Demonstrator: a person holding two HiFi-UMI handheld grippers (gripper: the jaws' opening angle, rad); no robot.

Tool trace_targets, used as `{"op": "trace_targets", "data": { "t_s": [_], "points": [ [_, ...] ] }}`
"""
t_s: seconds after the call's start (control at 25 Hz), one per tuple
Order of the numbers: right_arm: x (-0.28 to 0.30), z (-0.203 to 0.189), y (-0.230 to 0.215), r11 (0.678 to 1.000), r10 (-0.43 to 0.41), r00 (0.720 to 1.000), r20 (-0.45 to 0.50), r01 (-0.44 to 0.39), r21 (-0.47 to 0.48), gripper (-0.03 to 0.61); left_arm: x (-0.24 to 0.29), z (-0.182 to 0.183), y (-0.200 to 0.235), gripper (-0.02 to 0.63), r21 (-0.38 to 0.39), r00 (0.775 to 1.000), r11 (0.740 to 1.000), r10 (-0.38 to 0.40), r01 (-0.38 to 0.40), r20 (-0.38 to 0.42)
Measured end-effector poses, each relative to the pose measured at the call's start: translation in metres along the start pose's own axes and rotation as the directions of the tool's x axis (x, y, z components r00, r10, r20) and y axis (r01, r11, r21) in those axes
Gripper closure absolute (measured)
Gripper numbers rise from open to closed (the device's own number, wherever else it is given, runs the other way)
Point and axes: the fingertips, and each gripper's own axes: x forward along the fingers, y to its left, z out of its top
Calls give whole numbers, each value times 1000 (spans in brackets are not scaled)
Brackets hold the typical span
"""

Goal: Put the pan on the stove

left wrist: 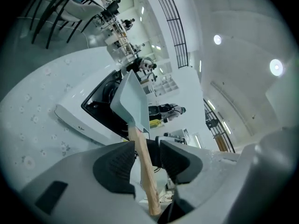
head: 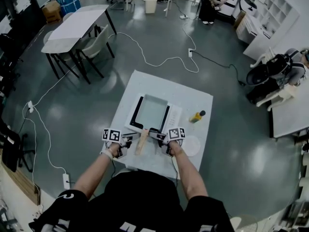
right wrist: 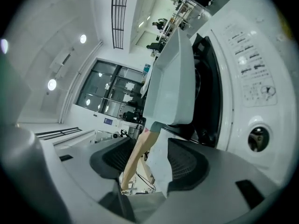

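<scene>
I have both forearms stretched forward to the stove's [head: 174, 116] near edge. The left gripper [left wrist: 147, 158] and right gripper [right wrist: 156, 160] stand wide, gripping nothing. The pan [head: 152, 111] sits on the stove, its wooden handle [head: 142, 142] pointing back toward me.

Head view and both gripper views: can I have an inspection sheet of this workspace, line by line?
Surface: small white table on a grey floor.
Job's things: pan sits on the stove; its wooden handle points toward the person.
Clutter: yellow bottle and a white disc, both right of the stove.
Grippers: left gripper open, handle in its gap, not clamped; right gripper open, holding nothing.
Cables: white cable winds over the floor; power strip at lower left.
Surroundings: tables and chairs at back left, a person far off, shelves at right.
</scene>
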Motion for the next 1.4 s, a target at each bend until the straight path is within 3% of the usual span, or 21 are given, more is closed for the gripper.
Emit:
{"op": "trace_targets", "data": {
  "t_s": [0.2, 0.6, 0.88, 1.08, 1.24, 1.28, 1.4],
  "points": [
    [-17, 3, -6, 999, -33, 999, 25, 33, -2, 351, -11, 13, -9, 463, 40, 998, 998, 40, -42, 49],
    [-45, 19, 10, 962, -156, 986, 65, 167, -215, 353, -24, 25, -25, 468, 99, 986, 989, 101, -115, 129],
    [-61, 23, 22, 913, -216, 971, 104, 238, -332, 392, -31, 27, -40, 480, 203, 970, 959, 160, -197, 184],
    [-82, 30, 25, 840, -279, 943, 179, 330, -431, 456, -42, 32, -52, 537, 242, 935, 930, 202, -277, 292],
    [-104, 35, 35, 794, -283, 930, 236, 365, -485, 509, -47, 32, -64, 584, 270, 898, 897, 240, -350, 369],
    [-110, 37, 39, 785, -280, 926, 252, 372, -495, 529, -47, 31, -66, 613, 281, 893, 889, 244, -362, 379],
    [-125, 43, 51, 761, -264, 917, 300, 389, -519, 569, -41, 26, -89, 615, 331, 889, 873, 209, -357, 408]
  ]
}}
